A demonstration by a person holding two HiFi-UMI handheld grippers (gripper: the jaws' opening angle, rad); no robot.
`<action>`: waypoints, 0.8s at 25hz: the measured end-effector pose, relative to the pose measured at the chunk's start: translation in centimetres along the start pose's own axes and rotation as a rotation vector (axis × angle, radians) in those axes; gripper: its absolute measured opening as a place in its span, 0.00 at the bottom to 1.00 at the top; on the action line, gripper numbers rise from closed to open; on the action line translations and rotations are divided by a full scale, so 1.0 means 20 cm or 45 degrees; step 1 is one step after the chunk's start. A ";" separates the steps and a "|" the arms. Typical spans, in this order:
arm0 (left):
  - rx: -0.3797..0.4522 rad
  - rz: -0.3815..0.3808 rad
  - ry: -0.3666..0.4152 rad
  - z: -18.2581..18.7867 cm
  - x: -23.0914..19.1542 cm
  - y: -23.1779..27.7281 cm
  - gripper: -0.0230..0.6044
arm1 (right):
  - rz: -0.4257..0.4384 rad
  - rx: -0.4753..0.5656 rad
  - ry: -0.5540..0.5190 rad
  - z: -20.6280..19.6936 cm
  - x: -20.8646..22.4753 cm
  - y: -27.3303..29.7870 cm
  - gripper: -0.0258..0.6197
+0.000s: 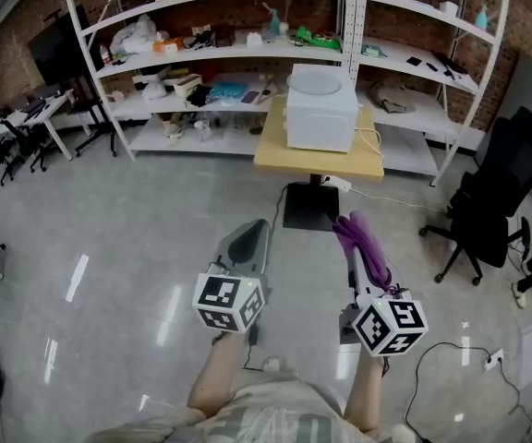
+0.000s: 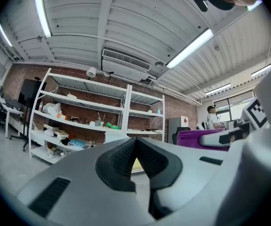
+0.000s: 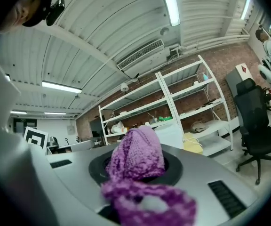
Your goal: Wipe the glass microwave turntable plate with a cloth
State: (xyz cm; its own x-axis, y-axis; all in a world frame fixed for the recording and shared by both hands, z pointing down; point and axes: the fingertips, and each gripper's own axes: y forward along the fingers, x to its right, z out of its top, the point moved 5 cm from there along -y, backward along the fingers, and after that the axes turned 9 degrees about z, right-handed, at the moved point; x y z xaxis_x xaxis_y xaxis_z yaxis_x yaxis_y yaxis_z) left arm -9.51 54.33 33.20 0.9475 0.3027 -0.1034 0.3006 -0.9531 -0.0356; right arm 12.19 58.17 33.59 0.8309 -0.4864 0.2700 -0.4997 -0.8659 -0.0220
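At the far left, a desk is standing by the wall, and a white shelf rack with many small things on it is running along the brick wall behind. The left gripper is hovering over the grey floor, well apart from the furniture. Its jaws are pressing together with nothing between them, only a thin gap showing at the tips. Ahead of both grippers, a small wooden table is carrying a white microwave, and the glass turntable plate is lying flat on top of the microwave. No gripper is touching it. The right gripper is also hovering over the floor. Its jaws are closing on a purple knitted cloth, which is bulging out over them and hanging down along the gripper body. At the far right, a black office chair is standing near the end of the rack.
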 end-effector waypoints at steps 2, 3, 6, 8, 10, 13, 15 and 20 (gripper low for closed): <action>-0.009 0.002 0.006 -0.01 0.01 0.00 0.04 | 0.004 0.003 -0.015 0.00 0.01 -0.02 0.12; -0.014 0.004 0.009 -0.02 0.02 -0.01 0.04 | 0.001 0.000 -0.030 -0.01 0.02 -0.03 0.12; -0.026 0.011 0.016 -0.04 0.04 0.00 0.04 | -0.014 -0.012 -0.047 -0.02 0.06 -0.07 0.12; -0.035 0.011 0.018 -0.05 0.07 0.01 0.04 | -0.018 -0.016 -0.024 -0.03 0.10 -0.08 0.12; -0.041 0.010 0.012 -0.07 0.09 0.01 0.04 | -0.011 -0.023 0.001 -0.05 0.12 -0.10 0.12; -0.054 0.011 0.001 -0.09 0.10 0.02 0.04 | -0.013 -0.040 0.010 -0.06 0.15 -0.10 0.12; -0.067 0.013 -0.007 -0.11 0.09 0.07 0.04 | -0.027 -0.055 -0.001 -0.06 0.20 -0.08 0.12; -0.072 0.020 -0.027 -0.17 0.04 0.27 0.04 | -0.059 -0.081 -0.015 -0.07 0.34 0.05 0.12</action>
State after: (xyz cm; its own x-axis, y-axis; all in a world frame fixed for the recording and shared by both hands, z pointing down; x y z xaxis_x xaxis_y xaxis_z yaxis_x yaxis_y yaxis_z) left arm -6.76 49.42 36.24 0.9498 0.2871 -0.1245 0.2920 -0.9562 0.0224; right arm 17.06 54.17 36.77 0.8562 -0.4473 0.2583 -0.4746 -0.8787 0.0517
